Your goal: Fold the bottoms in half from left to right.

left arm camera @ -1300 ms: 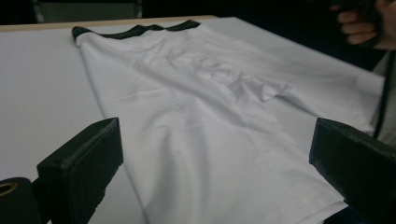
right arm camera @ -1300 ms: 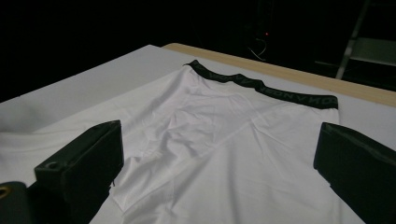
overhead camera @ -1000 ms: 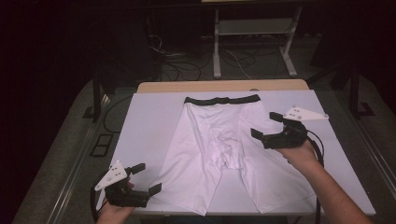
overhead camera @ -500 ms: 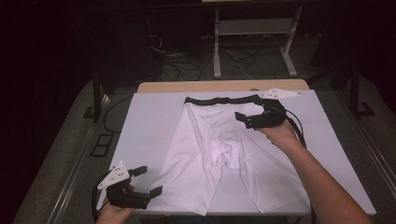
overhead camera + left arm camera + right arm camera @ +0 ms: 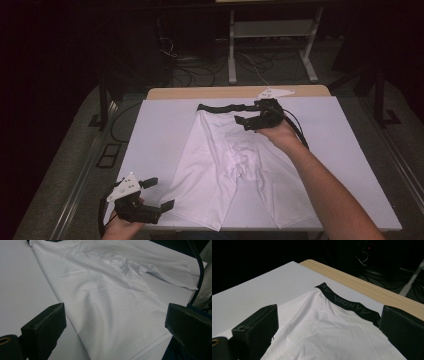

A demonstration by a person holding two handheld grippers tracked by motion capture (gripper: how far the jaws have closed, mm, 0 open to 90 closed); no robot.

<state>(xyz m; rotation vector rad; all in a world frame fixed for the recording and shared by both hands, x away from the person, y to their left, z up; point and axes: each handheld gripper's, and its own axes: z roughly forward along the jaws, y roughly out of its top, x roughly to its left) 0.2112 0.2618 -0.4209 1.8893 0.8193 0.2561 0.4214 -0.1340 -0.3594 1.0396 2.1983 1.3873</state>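
White boxer shorts [image 5: 235, 160] with a black waistband [image 5: 220, 107] lie flat on the white table cover, waistband at the far side, legs toward me. My right gripper [image 5: 247, 121] hovers open over the upper right of the shorts, just below the waistband [image 5: 348, 303]. At the table's near left corner my left gripper [image 5: 159, 194] is open, facing the hem of the left leg [image 5: 120, 340], with nothing between its jaws.
The white cover [image 5: 150, 135] lies on a wooden table whose far edge [image 5: 200, 92] shows bare. Beyond it stand a metal frame [image 5: 270, 45] and cables on a dark floor. A black cable [image 5: 198, 267] trails from the gripper.
My right gripper has moved left and farther away, from beside the shorts' right side to over the waistband area. The left gripper stayed put at the near left corner.
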